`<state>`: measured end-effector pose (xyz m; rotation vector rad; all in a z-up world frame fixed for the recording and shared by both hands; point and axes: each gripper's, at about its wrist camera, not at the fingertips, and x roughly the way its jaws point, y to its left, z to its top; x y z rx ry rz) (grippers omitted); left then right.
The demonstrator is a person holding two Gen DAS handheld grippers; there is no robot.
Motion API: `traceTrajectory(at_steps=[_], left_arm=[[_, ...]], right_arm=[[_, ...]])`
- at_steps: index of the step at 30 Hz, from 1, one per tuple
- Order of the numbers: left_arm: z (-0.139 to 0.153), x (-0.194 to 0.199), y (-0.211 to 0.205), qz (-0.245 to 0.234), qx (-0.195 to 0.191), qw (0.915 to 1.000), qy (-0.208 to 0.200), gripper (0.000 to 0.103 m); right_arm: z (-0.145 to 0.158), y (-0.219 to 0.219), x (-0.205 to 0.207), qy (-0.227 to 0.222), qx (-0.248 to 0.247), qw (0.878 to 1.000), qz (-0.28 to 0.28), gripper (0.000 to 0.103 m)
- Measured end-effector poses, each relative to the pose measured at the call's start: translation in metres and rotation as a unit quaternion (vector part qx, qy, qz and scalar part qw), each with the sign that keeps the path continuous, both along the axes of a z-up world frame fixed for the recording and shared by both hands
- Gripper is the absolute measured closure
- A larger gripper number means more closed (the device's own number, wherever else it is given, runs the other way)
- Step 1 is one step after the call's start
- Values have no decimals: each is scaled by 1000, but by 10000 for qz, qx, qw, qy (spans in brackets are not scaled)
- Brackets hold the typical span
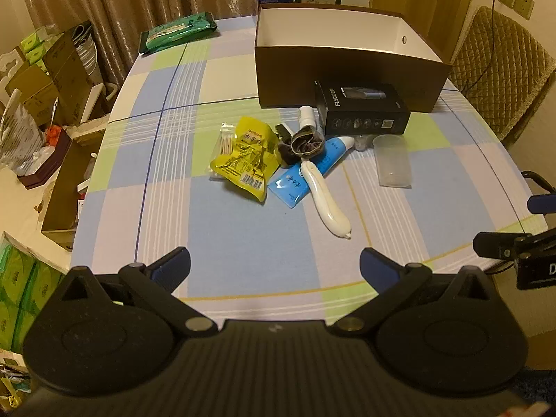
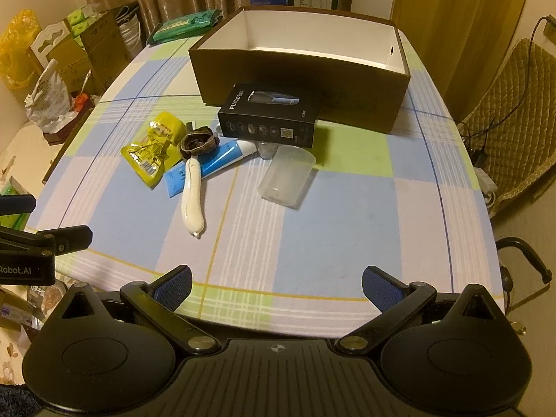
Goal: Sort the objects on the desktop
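Note:
A pile lies mid-table in front of an open brown box (image 1: 347,69) (image 2: 299,80) with a white inside. It holds a yellow snack packet (image 1: 245,158) (image 2: 153,146), a bag of cotton swabs (image 1: 226,144), a blue tube (image 1: 305,173) (image 2: 208,163), a white thermometer-like stick (image 1: 326,205) (image 2: 192,198), a dark scrunchie (image 1: 305,144) (image 2: 196,142), a black Flyco box (image 1: 361,107) (image 2: 271,116) and a clear plastic cup (image 1: 392,160) (image 2: 286,177) on its side. My left gripper (image 1: 274,266) and my right gripper (image 2: 276,286) are open, empty, above the near table edge.
A green wipes pack (image 1: 177,33) (image 2: 184,24) lies at the table's far left corner. Cardboard boxes and bags (image 1: 52,80) crowd the floor to the left. A quilted chair (image 1: 500,69) (image 2: 514,104) stands on the right. Curtains and cartons are behind the table.

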<state>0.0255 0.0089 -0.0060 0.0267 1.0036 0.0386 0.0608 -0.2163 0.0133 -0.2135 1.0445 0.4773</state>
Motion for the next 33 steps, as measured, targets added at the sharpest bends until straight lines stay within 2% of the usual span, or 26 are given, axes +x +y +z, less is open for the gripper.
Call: traceTrajectory(at_steps=[33], left_arm=[[-6,28,-10,487,106,9987,67,1]], right_arm=[[-1,-21,44,93,290,9994,168,2]])
